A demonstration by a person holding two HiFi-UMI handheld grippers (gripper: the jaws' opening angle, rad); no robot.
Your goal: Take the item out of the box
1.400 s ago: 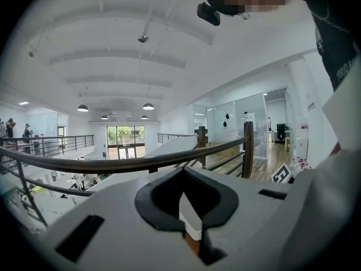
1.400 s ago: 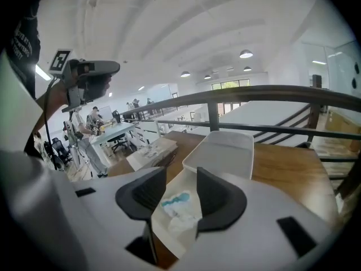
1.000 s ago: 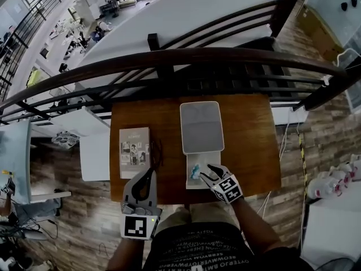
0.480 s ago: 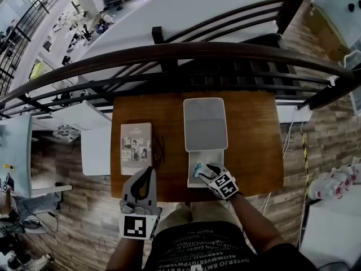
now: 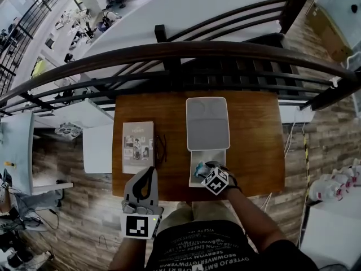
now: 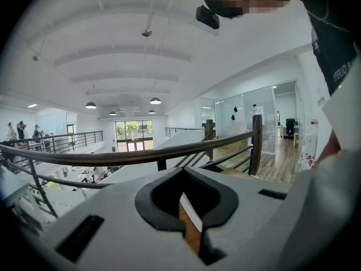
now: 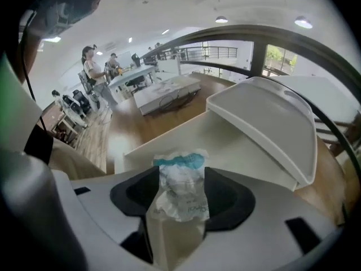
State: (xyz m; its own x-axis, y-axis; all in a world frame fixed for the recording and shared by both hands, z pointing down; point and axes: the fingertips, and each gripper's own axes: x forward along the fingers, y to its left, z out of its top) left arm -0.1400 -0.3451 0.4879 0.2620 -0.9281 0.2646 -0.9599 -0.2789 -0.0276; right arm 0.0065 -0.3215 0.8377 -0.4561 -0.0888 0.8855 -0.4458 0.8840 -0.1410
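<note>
Head view: the box lies mid-bench, its lid thrown back toward the far edge so the tray is open to the near edge. The right gripper reaches into the tray, where the item sits. The left gripper rests at the near edge, probably to keep clear.

Left gripper view: the fingers are all but together, with nothing between them.

Right gripper view: the fingers are opening, apparently to straddle the item. It stands between them, not yet pinched as far as I can judge. It is a crumpled clear packet with a teal band on top.
</note>
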